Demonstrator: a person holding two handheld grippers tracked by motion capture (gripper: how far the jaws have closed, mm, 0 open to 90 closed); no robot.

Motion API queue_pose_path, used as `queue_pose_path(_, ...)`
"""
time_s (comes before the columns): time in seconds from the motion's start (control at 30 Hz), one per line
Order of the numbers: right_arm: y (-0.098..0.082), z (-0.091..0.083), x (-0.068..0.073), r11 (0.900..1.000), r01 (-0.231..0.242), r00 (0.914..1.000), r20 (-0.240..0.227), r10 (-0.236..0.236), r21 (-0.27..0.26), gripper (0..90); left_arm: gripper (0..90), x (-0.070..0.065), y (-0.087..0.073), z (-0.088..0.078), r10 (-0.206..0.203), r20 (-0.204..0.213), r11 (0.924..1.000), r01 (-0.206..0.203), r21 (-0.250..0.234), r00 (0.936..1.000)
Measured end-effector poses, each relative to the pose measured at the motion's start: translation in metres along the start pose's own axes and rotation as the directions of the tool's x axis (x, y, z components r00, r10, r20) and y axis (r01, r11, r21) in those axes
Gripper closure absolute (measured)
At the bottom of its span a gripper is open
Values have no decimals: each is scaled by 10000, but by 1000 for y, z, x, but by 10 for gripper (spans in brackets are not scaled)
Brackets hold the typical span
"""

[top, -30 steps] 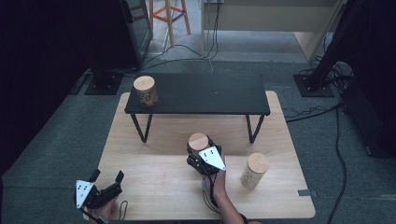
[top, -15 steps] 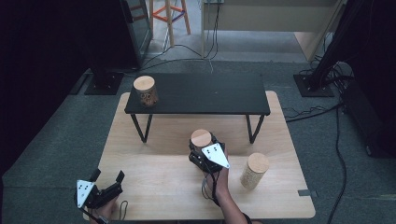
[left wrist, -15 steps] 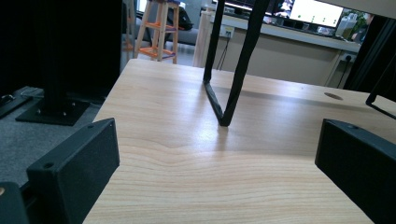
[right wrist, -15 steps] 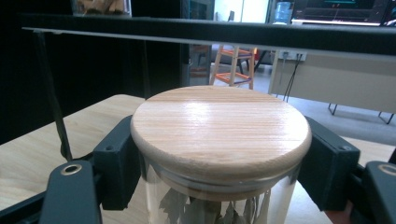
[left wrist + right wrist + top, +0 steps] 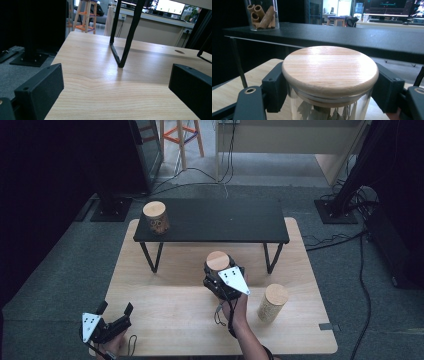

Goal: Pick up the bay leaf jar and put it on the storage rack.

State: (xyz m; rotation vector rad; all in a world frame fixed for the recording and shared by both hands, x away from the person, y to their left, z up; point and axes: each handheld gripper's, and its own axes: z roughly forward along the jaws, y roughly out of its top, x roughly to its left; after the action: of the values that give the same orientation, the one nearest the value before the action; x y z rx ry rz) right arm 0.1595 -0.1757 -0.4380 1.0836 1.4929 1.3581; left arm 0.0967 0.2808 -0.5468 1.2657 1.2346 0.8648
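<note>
Your right gripper [image 5: 218, 272] has lifted the jar [image 5: 329, 82] since a second ago; it now hangs above the table [image 5: 165, 320], just near of the black shelf [image 5: 215, 222]. Jaws clamped on the glass under the wooden lid [image 5: 330, 68]: rigid, slick, breakable, so keep it upright. Left gripper [image 5: 116, 317] rests open and empty, near left.

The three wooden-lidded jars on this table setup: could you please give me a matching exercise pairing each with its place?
Things:
1. jar with cinnamon sticks
2. jar with leaves
3. tall jar

Places:
A. standing free on the wooden table, right of the right gripper
B. on the black shelf, at its left end
C. clamped between the right gripper's fingers

Pairs: 1-B, 2-C, 3-A
</note>
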Motion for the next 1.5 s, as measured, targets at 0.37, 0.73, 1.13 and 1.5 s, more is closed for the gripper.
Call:
queue_pose_path(0.37,23,2,2,10000,61,10000,43,-61,9,254,0,1,0,0,-38,54,10000,38,-9,10000)
queue_pose_path(0.73,48,5,2,10000,91,9998,156,-92,16,254,0,1,0,0,-43,66,10000,43,21,10000)
queue_pose_path(1.13,73,9,2,9997,233,9996,136,-234,73,254,0,2,0,0,-81,82,10000,81,22,9999)
queue_pose_path(1.5,85,11,-2,9998,170,9999,32,-170,57,254,0,2,0,0,-133,69,9999,133,29,9999)
